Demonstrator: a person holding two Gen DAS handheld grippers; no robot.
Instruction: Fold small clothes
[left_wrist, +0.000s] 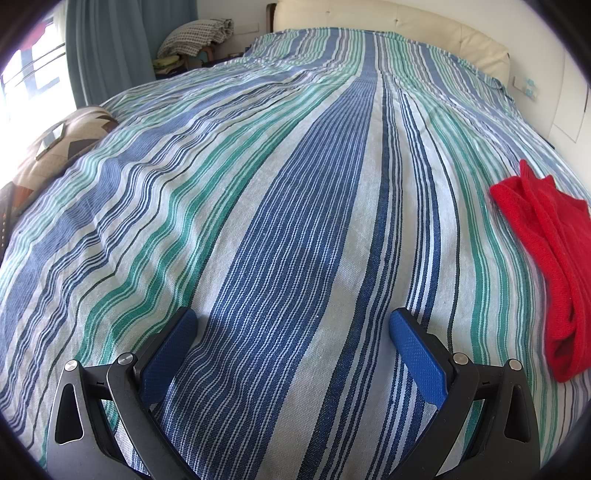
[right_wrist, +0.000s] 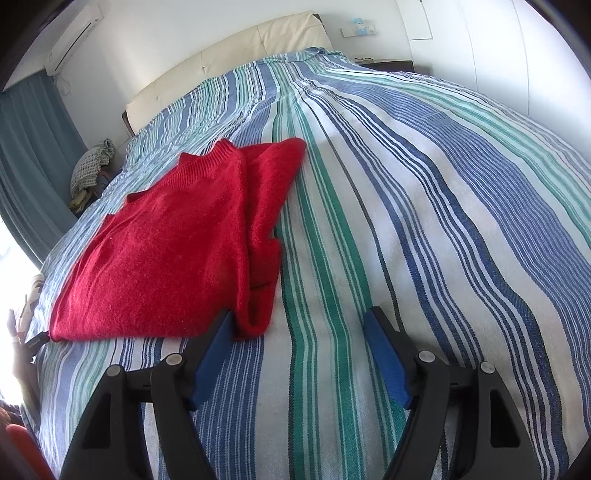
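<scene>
Fuzzy knit sweater, woven striped bedspread

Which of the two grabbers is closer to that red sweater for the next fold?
The right gripper, probably: its open fingers sit beside the red sweater. From the open left gripper, the sweater lies far off to the side.

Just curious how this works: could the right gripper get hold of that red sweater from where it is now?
Probably yes. The right gripper is open, and the red sweater lies just ahead on the striped bedspread, its near corner by the left finger, with nothing between.
</scene>
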